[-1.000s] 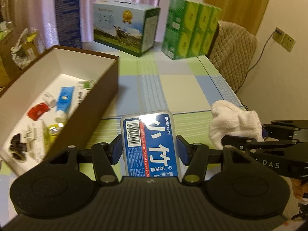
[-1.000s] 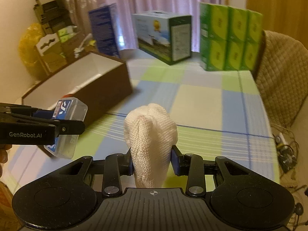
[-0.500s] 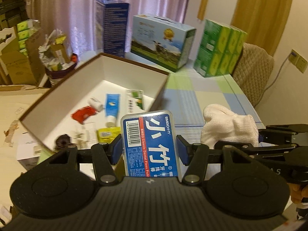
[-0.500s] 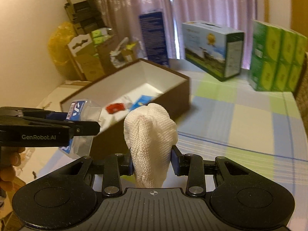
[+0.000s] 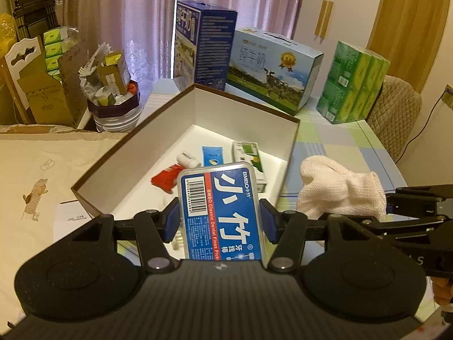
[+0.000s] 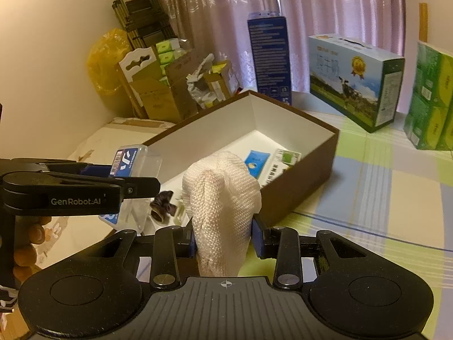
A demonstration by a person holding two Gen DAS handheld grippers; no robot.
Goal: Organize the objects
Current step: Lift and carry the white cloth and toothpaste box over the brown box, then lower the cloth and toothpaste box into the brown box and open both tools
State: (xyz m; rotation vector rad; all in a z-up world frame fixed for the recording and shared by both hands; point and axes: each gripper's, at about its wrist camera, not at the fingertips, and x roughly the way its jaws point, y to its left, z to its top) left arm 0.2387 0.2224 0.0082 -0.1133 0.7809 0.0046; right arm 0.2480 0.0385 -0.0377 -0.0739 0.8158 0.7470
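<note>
1. While it hangs over the near end of the open brown box (image 5: 291,141), the left hand-held gripper (image 5: 219,221) has its blue pads closed against the two long sides of a blue dental floss pick case (image 5: 220,212), which stands upright between them.
2. Just to its right, the right hand-held gripper (image 6: 223,239) is closed about as narrowly on a bunched white cloth (image 6: 223,198), whose free end bulges above the pads.
3. Seen from the right wrist, the cloth sits above the box's near corner, with the floss case (image 6: 127,164) beside it on the left.
4. Inside the box lie a blue tube (image 5: 211,157), a red packet (image 5: 165,177), a green-and-white carton (image 5: 246,153) and a small dark item (image 6: 162,204).
5. Beneath the box, the desk (image 6: 382,184) wears a checked cloth.
</note>
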